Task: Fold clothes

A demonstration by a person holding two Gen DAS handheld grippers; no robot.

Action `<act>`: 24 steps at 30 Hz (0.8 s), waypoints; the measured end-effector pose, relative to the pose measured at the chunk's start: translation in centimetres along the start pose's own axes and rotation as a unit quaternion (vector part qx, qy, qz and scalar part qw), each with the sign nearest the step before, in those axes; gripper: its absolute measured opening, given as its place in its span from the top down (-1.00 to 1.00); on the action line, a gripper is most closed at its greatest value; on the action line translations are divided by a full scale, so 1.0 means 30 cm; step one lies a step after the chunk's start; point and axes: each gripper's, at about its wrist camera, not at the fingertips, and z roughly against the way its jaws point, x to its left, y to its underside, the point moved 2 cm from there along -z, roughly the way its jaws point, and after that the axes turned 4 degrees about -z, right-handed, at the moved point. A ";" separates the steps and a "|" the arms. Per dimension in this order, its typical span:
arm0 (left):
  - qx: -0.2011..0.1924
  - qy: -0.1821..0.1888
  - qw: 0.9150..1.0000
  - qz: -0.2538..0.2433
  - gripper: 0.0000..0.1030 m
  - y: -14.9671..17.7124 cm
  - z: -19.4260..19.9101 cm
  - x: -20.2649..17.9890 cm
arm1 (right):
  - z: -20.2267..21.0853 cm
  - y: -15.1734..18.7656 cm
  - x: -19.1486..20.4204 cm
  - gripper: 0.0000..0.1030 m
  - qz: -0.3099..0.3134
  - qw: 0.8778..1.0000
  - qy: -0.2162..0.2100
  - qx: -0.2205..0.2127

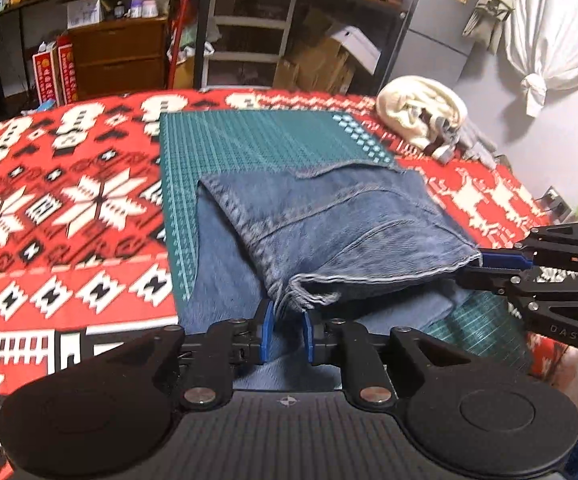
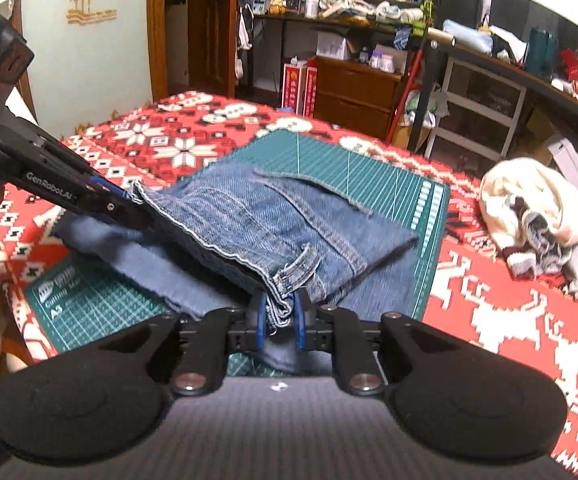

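Taking the green cutting mat [image 1: 249, 140] as the landmark, it lies on a surface covered by a red patterned blanket [image 1: 49, 208], whose snowflake and diamond motifs spread out to the left of the mat. On the mat itself lie the blue jeans [image 1: 329, 224], folded over so that an upper layer rises off the lower denim lying flat on the mat. At the near edge of the mat, the left tongs [image 1: 287, 330] are clenched on the frayed hem corner of the lifted layer, the blue pads [image 1: 267, 320] pressing the cloth from both sides. In the right wrist view the same mat shows its printed grid and white lettering at the near left corner, and the left tongs enter from the left above it, gripping one end of the raised hem. The right tongs [image 2: 279, 318] are clenched on the other corner of that hem, where a belt loop [image 2: 297, 268] and thick stitched seam bunch between the pads. The hem runs taut between the two tongs, held just above the mat, while the rest of the jeans [image 2: 273, 216] slopes down onto it. To the right of the mat, well apart from the jeans, a heap of cream and grey clothes [image 1: 421, 116] sits on the blanket [image 2: 509, 320]
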 end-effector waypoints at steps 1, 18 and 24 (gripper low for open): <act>0.002 -0.003 1.000 -0.004 0.68 0.009 -0.001 -0.001 | -0.004 0.006 -0.002 0.69 -0.001 1.000 -0.001 0.003; -0.007 -0.021 0.999 0.048 0.32 0.059 0.154 0.092 | 0.093 0.053 -0.246 0.54 -0.178 0.984 -0.004 0.021; 0.011 -0.019 0.991 0.134 0.25 0.077 0.141 0.212 | 0.039 0.070 -0.393 0.39 -0.282 0.959 -0.016 0.035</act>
